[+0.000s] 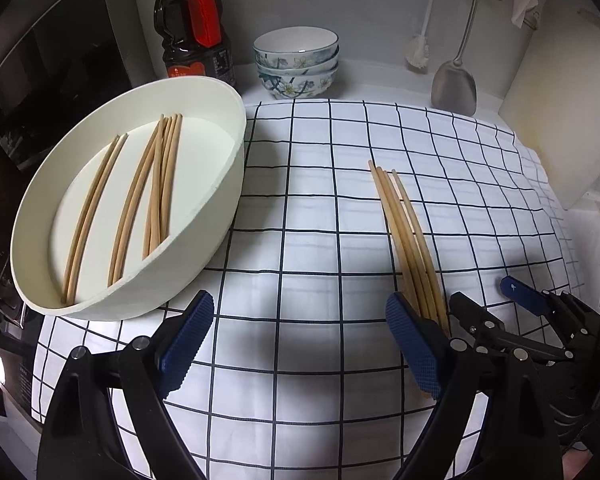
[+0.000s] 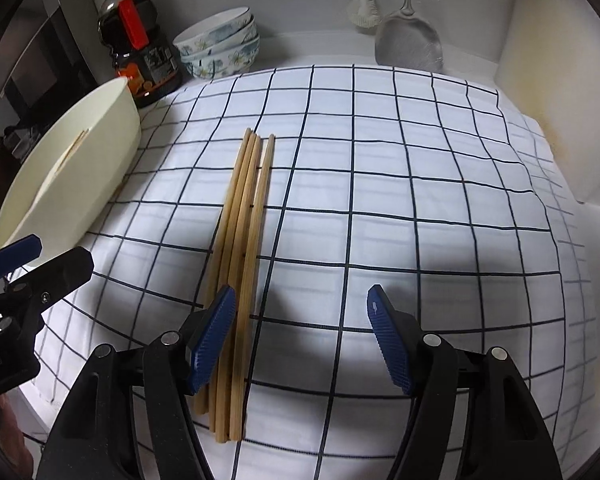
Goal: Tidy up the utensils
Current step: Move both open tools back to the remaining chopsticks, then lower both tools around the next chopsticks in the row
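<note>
The left gripper (image 1: 300,320) hangs over the checked cloth (image 1: 320,208) with its jaws spread wide and nothing between them. Its right blue pad sits just beside the near ends of the loose chopsticks (image 1: 408,236), hiding those ends; whether pad and sticks touch cannot be told. The right gripper (image 2: 302,312) is likewise spread and holds nothing, its left pad lying over the near part of the same loose chopsticks (image 2: 246,232), so the sticks beneath it are partly covered. Seen from the left wrist, the right gripper (image 1: 484,300) shows only as black linkage and one blue tip at the frame's lower right (the rest is cut off).

Left of the cloth stands the white oval tray (image 1: 220,216), holding the sorted chopsticks (image 1: 140,200) in two loose groups; the near tray wall hides their lower tips. From the right wrist only a sliver of those sticks shows over the tray wall (image 2: 100,160).

At the back stand a dark sauce bottle (image 1: 192,24), its cap cropped, and stacked floral bowls (image 1: 296,64). A metal spatula (image 1: 456,80) and a white brush (image 1: 418,52) hang against the wall, handles cut off at the top.
</note>
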